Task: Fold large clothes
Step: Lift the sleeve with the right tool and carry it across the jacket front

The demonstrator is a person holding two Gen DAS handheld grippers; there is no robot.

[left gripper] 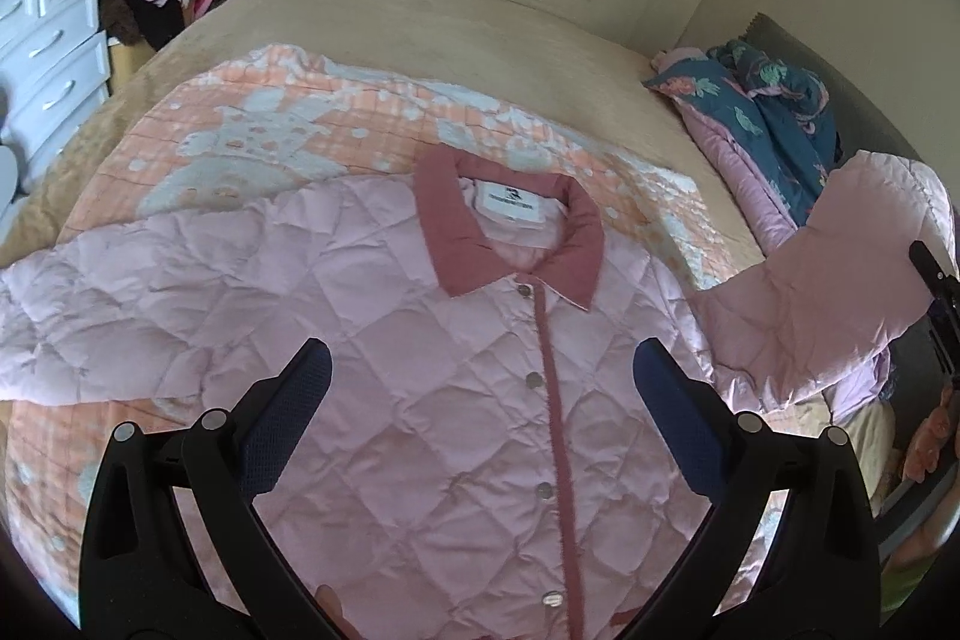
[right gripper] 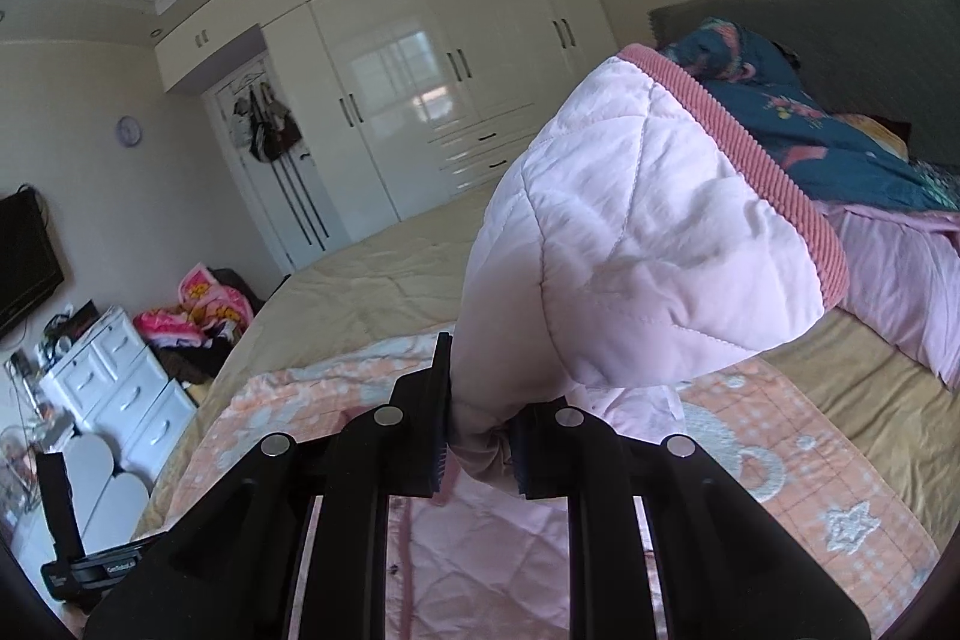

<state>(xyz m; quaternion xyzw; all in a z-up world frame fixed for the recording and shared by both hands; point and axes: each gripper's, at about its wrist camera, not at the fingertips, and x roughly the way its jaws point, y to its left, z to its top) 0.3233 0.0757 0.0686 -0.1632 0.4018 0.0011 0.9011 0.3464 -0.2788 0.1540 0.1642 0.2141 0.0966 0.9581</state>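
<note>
quilted pink jacket [left gripper: 456, 340] lies collar at 12 o'clock under wide left tongs [left gripper: 483, 370]; right tongs [right gripper: 480, 451] clamp its raised sleeve [right gripper: 636, 244] at 3 o'clock.

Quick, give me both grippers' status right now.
Left gripper: open, empty, over the jacket.
Right gripper: closed on the jacket's sleeve, holding it up.

Quilted pink jacket [left gripper: 456, 352] cloth has a slight sheen; its collar [left gripper: 456, 244] is ribbed; wardrobe doors [right gripper: 420, 100] are glossy.
</note>
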